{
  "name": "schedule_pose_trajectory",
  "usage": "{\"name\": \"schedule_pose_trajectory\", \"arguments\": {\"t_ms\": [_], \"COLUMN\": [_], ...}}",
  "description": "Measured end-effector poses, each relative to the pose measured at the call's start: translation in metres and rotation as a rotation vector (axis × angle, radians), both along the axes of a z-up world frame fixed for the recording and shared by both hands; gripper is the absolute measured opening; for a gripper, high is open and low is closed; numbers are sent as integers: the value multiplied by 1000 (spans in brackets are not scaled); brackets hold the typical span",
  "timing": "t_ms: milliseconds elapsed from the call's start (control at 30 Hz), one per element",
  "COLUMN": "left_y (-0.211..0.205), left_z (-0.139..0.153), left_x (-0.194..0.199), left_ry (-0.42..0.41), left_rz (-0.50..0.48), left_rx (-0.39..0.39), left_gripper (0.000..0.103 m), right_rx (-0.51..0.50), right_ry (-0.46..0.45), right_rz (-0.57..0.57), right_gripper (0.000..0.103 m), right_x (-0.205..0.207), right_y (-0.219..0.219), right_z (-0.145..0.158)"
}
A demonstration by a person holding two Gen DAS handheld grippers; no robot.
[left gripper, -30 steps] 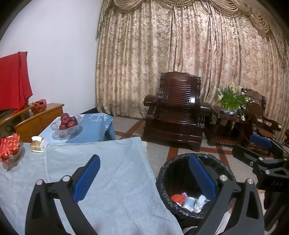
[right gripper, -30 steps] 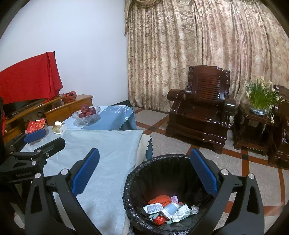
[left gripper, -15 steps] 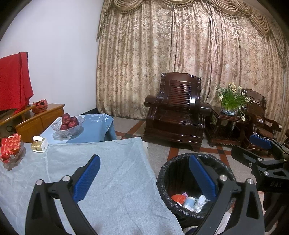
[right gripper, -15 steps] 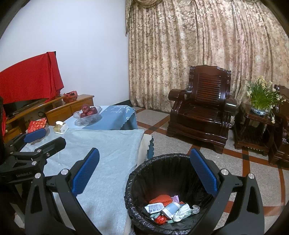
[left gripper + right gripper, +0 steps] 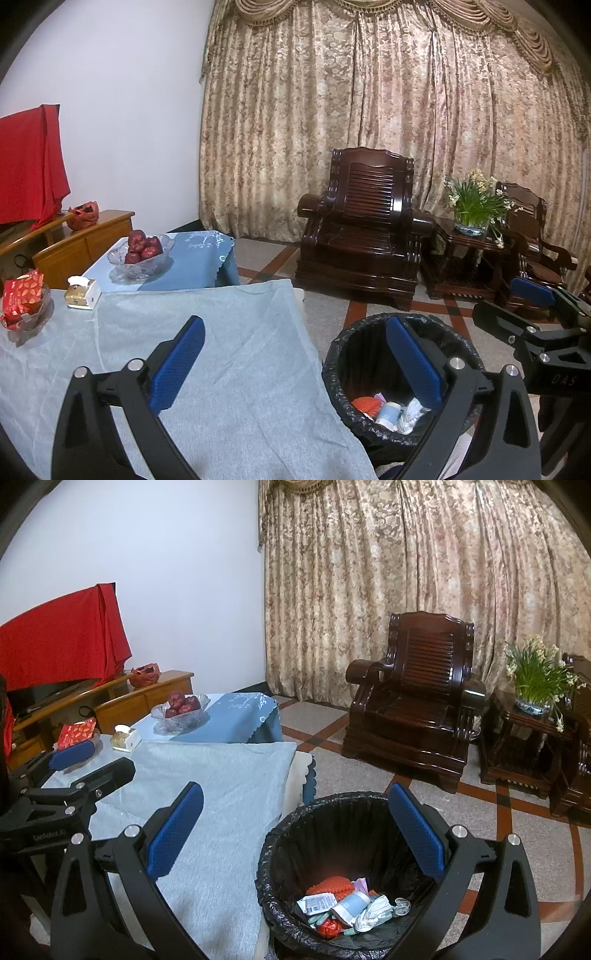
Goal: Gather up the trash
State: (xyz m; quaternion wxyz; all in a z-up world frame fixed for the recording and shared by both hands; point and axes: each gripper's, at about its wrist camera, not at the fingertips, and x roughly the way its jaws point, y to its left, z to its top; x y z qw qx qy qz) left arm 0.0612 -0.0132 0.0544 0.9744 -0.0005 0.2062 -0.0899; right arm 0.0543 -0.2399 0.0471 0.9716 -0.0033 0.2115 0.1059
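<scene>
A bin with a black liner (image 5: 291, 834) stands on the floor beside the table; it also shows in the left wrist view (image 5: 336, 354). Inside lie several pieces of trash (image 5: 347, 904): an orange net, wrappers, a small pale bottle, a crumpled mask. My left gripper (image 5: 295, 362) is open and empty above the table's grey cloth (image 5: 229, 369), near its right edge. My right gripper (image 5: 295, 838) is open and empty above the bin's near rim. Each gripper shows in the other's view: the right one (image 5: 532, 314), the left one (image 5: 74, 760).
On the table's far end stand a glass bowl of red fruit (image 5: 142, 251), a small gold-and-white box (image 5: 83, 293) and a dish with red packets (image 5: 24, 306). A dark wooden armchair (image 5: 365, 229) and a side table with flowers (image 5: 472, 206) stand behind the bin.
Both views have shifted slightly; the bin and table sit a touch further right in the frames. Both grippers stay open and empty.
</scene>
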Motion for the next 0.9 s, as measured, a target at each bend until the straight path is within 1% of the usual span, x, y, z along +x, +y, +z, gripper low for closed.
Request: {"name": "schedule_pose_trajectory", "arguments": {"t_ms": [900], "left_y": [1], "left_z": [0], "left_x": [0], "left_ry": [1], "left_rz": [1], "left_rx": [1], "left_gripper": [97], "right_rx": [0], "right_ry": [2], "right_rz": [-1], "right_gripper": [97], "right_x": [1], "right_y": [-1], "right_z": [2]}}
